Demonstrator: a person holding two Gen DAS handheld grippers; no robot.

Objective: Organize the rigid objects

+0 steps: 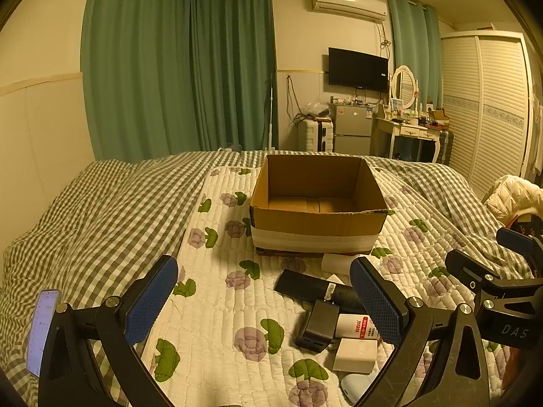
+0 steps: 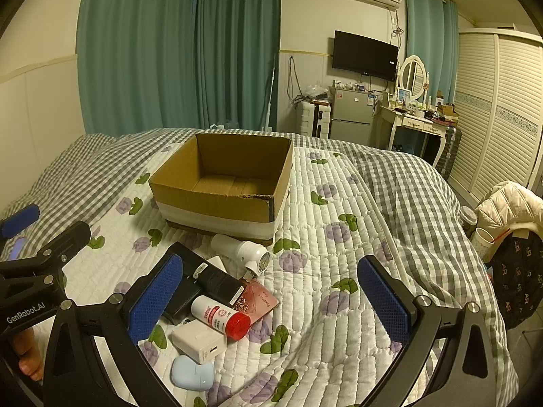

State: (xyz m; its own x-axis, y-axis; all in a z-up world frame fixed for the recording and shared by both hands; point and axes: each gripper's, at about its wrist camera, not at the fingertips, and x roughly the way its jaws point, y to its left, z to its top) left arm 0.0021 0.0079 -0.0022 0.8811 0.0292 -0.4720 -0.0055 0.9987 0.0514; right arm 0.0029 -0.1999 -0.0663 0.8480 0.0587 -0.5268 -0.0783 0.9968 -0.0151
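An open, empty cardboard box (image 1: pixel 317 227) (image 2: pixel 217 203) stands on the quilted floral pad. In front of it lies a heap of small things: a white bottle with a red cap (image 2: pixel 220 317) (image 1: pixel 356 327), a white charger cube (image 2: pixel 198 341) (image 1: pixel 354 354), a pale blue earbud case (image 2: pixel 191 376), a black charger (image 1: pixel 317 325), a long black device (image 1: pixel 319 290) (image 2: pixel 212 276), a white plug-in device (image 2: pixel 241 252) and a pink packet (image 2: pixel 259 300). My left gripper (image 1: pixel 264 302) is open above the pad, left of the heap. My right gripper (image 2: pixel 271 300) is open above the heap.
The bed has a grey checked cover (image 1: pixel 101 210). A lit phone (image 1: pixel 42 330) is mounted by the left gripper. A white jacket (image 2: pixel 509 207) and a dark bag (image 2: pixel 519 271) lie off the bed's right side. Curtains, a fridge and a dressing table stand beyond.
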